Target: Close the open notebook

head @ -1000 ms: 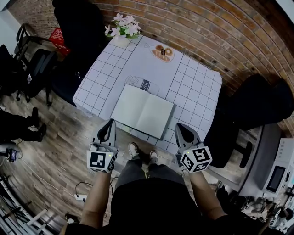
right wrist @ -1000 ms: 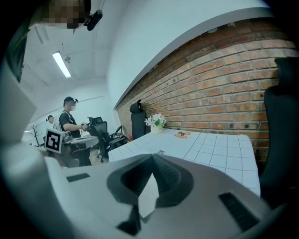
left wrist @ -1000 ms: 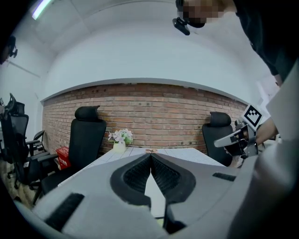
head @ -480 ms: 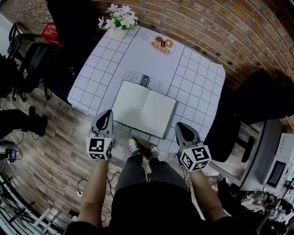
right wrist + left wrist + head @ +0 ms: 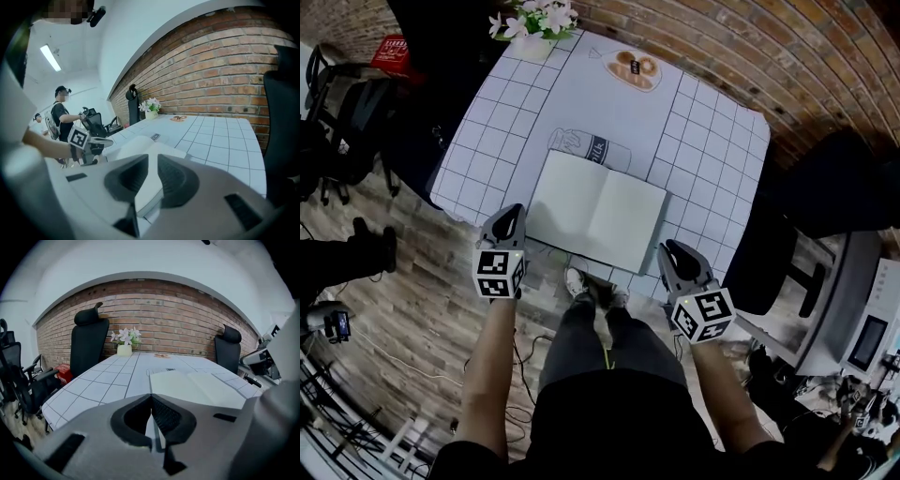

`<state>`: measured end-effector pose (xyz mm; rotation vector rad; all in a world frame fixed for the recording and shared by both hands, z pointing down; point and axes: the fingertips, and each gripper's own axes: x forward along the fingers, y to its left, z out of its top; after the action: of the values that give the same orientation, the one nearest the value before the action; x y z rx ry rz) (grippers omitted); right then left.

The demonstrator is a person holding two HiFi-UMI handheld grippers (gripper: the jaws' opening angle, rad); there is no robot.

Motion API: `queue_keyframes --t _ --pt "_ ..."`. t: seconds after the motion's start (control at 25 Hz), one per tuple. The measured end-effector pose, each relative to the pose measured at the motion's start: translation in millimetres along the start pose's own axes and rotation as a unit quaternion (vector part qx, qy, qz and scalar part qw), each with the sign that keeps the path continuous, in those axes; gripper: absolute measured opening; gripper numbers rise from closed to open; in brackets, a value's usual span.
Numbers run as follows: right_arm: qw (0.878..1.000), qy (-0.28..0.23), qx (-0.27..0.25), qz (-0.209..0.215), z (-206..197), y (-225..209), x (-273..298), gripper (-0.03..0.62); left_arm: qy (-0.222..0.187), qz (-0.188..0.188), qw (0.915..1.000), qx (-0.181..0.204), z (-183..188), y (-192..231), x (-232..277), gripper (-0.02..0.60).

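Head view shows the open white paper notebook (image 5: 598, 213) at the white gridded table (image 5: 712, 141)'s near edge, left gripper (image 5: 512, 212) pinched together, right gripper (image 5: 670, 247)'s jaws just opening, empty; best slip one under the right cover.

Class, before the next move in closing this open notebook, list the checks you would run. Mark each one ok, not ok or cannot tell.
1. The white-paged open notebook lies flat on the white grid-patterned table: ok.
2. Nothing lies on its pages: ok.
3. The right gripper is open: ok. Its jaws have just been opening, and the notebook's near corner shows through the gap, not gripped.
4. The left gripper is open: not ok. Its jaws are together, and it is off the notebook's near left corner.
5. There is room for a cover to swing over: ok. The pot of pale flowers stands at the far corner.
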<state>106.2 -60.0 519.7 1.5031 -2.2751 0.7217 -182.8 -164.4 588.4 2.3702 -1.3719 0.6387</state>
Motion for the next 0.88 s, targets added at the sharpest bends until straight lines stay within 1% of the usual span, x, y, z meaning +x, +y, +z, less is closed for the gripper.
queue_keyframes --t 0.12,0.32,0.56,0.72,0.88 --pt "1.000 0.006 0.008 0.000 -8 -1 1 0.078 0.035 -0.003 0.9994 -0.003 -11 4 9 0.025" --pt "0.999 0.010 0.038 0.009 -18 -2 2 0.103 0.092 -0.013 0.9957 0.005 -26 6 21 0.025" --pt "0.999 0.012 0.035 0.002 -23 -6 2 0.110 0.117 -0.022 0.9928 0.009 -32 1 27 0.025" --pt "0.999 0.023 0.044 0.007 -29 -5 7 0.118 0.137 -0.033 0.9901 0.005 -34 1 29 0.025" --pt "0.997 0.042 0.061 0.009 -40 -5 15 0.147 0.151 -0.041 0.9870 0.040 -33 -1 30 0.025"
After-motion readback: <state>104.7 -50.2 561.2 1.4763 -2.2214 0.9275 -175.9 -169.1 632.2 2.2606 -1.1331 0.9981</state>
